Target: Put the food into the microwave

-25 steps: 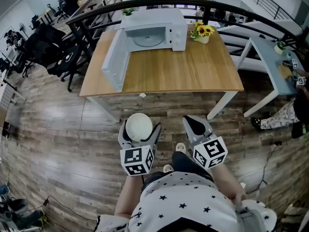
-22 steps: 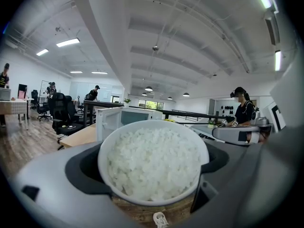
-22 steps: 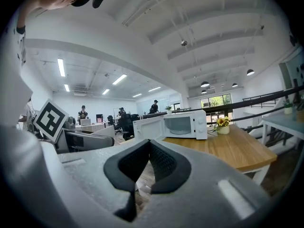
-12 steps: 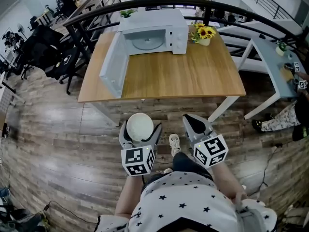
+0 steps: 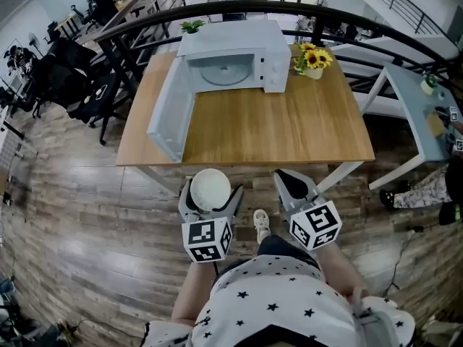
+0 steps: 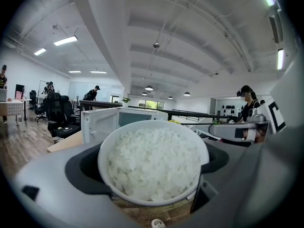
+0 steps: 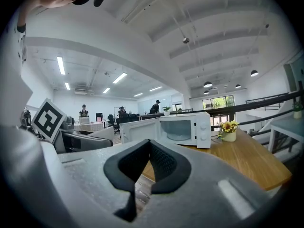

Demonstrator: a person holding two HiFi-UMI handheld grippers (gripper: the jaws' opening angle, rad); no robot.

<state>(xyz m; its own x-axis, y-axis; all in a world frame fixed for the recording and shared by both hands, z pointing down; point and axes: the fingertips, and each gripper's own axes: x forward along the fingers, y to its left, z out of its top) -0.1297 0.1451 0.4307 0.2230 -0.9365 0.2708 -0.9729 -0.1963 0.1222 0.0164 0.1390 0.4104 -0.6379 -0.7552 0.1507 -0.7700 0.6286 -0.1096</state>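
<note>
left claw (image 5: 210, 196) clamped round a white bowl of rice (image 6: 153, 165), right claw (image 5: 291, 184) pinched closed on nothing, microwave (image 5: 239, 49) at 12 o'clock on the tabletop (image 5: 289, 125), door (image 5: 168, 110) swung open

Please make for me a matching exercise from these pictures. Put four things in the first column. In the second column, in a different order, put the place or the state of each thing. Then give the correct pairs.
Column one
1. bowl of rice
2. microwave door
3. sunflowers
4. right gripper

Column two
A. shut, with nothing between the jaws
B. on the table, beside the knob side of the microwave
C. held in the left gripper
D. swung wide open

Pairs: 1-C, 2-D, 3-B, 4-A
</note>
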